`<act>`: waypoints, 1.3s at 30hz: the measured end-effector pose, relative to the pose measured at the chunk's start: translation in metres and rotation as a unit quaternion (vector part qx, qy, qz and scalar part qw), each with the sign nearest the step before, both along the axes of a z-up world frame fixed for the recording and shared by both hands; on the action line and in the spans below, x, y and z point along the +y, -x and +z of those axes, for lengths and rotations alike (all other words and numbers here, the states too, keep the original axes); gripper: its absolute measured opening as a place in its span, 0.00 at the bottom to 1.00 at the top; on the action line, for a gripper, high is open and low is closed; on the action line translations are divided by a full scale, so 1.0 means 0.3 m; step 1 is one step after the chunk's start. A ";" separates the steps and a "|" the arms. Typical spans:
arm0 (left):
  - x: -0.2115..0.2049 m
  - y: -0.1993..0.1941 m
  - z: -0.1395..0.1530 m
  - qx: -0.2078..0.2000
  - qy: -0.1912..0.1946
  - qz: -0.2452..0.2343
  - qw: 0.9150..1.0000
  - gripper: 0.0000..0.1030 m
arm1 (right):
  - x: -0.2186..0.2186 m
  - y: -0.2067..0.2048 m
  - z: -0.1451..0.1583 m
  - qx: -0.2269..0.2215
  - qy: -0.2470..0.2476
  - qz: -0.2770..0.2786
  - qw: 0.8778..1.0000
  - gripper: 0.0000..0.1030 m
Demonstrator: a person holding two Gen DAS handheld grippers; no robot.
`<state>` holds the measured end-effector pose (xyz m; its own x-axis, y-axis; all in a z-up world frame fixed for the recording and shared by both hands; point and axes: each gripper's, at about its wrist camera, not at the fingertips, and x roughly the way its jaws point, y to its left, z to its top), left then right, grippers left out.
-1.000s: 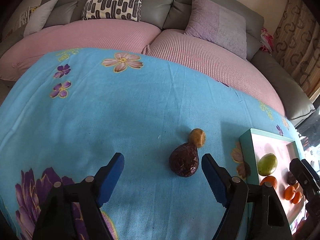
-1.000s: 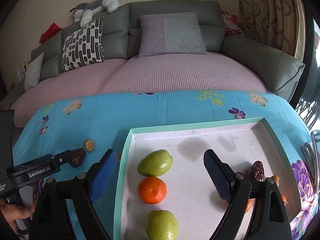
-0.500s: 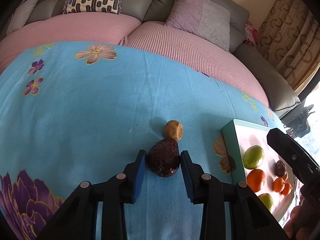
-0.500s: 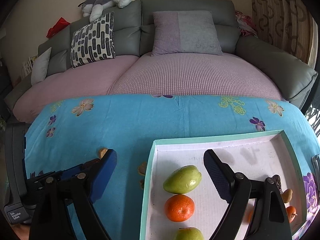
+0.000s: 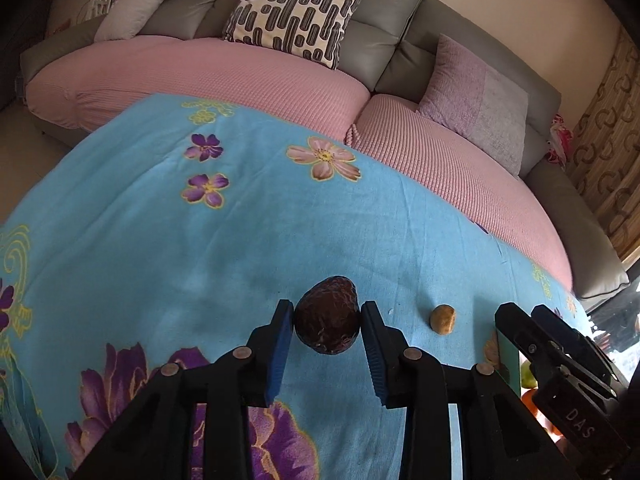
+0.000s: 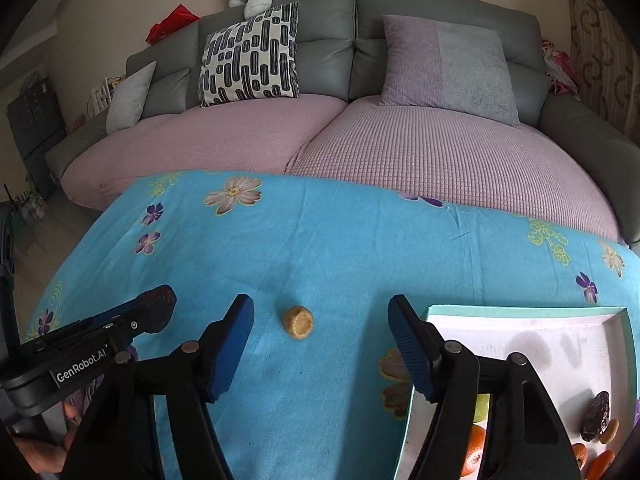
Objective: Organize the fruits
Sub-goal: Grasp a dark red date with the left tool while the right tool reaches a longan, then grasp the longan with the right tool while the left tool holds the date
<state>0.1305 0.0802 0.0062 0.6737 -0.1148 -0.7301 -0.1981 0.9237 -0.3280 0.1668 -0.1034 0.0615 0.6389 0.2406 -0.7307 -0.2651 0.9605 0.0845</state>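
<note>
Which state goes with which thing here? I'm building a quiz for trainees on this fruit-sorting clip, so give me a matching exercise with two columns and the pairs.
Things:
1. dark wrinkled fruit
2. small tan fruit
3. left tool
4. right tool

States:
A. open, holding nothing
B. lying alone on the blue cloth
C. gripped between blue pads
D. shut on a fruit

Pairs: 1-C, 2-B, 3-D, 4-A
</note>
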 end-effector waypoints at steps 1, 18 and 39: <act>0.012 0.001 0.000 -0.001 0.002 0.004 1.000 0.36 | 0.017 -0.010 -0.015 0.008 0.004 0.004 1.000 0.55; 0.056 0.013 0.002 -0.004 0.026 0.012 1.000 0.36 | 0.083 -0.085 -0.165 0.076 0.027 0.012 0.997 0.25; -0.060 0.028 0.067 -0.026 0.010 -0.040 0.999 0.36 | -0.035 0.065 -0.023 0.029 0.014 -0.018 0.999 0.17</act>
